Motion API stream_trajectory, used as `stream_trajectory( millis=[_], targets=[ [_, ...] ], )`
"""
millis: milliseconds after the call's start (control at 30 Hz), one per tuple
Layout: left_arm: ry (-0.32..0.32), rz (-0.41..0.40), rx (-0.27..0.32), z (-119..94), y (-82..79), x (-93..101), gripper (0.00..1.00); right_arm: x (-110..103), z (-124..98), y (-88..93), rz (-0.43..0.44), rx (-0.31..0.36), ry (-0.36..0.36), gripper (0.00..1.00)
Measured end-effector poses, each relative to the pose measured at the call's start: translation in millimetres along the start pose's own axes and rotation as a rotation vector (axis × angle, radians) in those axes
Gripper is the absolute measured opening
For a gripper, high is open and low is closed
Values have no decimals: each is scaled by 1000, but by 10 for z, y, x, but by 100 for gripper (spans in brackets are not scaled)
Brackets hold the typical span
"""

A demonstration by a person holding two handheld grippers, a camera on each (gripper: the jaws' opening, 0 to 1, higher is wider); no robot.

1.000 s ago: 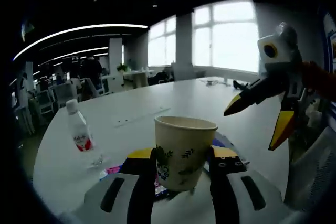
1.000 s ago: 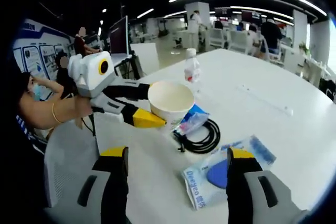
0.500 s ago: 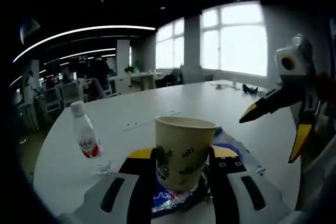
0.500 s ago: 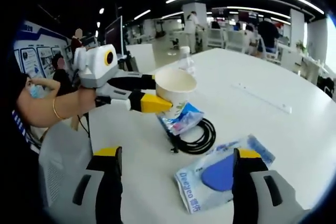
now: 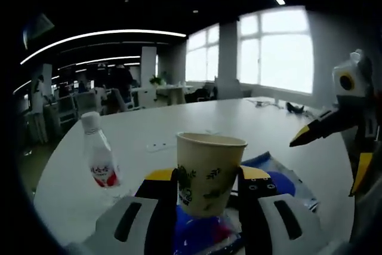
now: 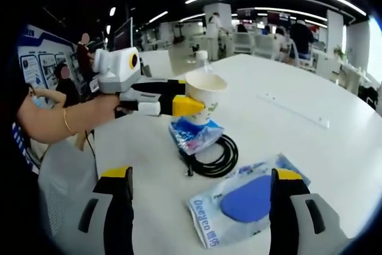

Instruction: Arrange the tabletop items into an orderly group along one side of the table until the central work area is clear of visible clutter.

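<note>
A paper cup [image 5: 210,162] with a leaf print is held upright between my left gripper's [image 5: 208,176] jaws, which are shut on it. In the right gripper view the cup [image 6: 206,91] hangs above a blue snack packet [image 6: 194,135] lying on a black cable coil [image 6: 215,158]. A clear packet with a blue mask [image 6: 250,198] lies between my right gripper's [image 6: 200,204] open jaws, lower on the table. A water bottle [image 5: 101,162] with a red label stands left of the cup. My right gripper [image 5: 325,167] shows open at the right of the left gripper view.
The white table [image 6: 310,88] is round-edged, with a flat white strip [image 6: 292,110] set in its top. A grey chair [image 6: 65,189] stands at the near-left edge. Desks, chairs and people fill the office behind.
My left gripper has carried the cup to the right and higher, from beside the blue snack packet to above it. My right gripper has stayed open over the mask packet.
</note>
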State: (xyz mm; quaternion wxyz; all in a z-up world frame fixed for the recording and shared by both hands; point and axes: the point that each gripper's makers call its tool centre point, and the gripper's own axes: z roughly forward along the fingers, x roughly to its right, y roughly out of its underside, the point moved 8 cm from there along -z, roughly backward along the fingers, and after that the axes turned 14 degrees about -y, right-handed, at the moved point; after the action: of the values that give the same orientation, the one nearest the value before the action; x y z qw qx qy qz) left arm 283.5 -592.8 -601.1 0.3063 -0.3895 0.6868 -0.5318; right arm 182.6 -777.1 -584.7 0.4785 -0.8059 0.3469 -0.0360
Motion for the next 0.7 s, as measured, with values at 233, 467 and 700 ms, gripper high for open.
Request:
stream_trajectory(
  millis=[233, 467, 700],
  targets=[
    [-45, -44, 2, 205, 41, -112, 38, 93, 44, 42, 27, 19, 16, 95],
    [-66, -53, 14, 382, 68, -175, 38, 169, 52, 94, 46, 21, 25, 95],
    [-94, -71, 24, 565, 88, -246, 38, 236, 72, 142, 69, 29, 38, 95]
  ],
)
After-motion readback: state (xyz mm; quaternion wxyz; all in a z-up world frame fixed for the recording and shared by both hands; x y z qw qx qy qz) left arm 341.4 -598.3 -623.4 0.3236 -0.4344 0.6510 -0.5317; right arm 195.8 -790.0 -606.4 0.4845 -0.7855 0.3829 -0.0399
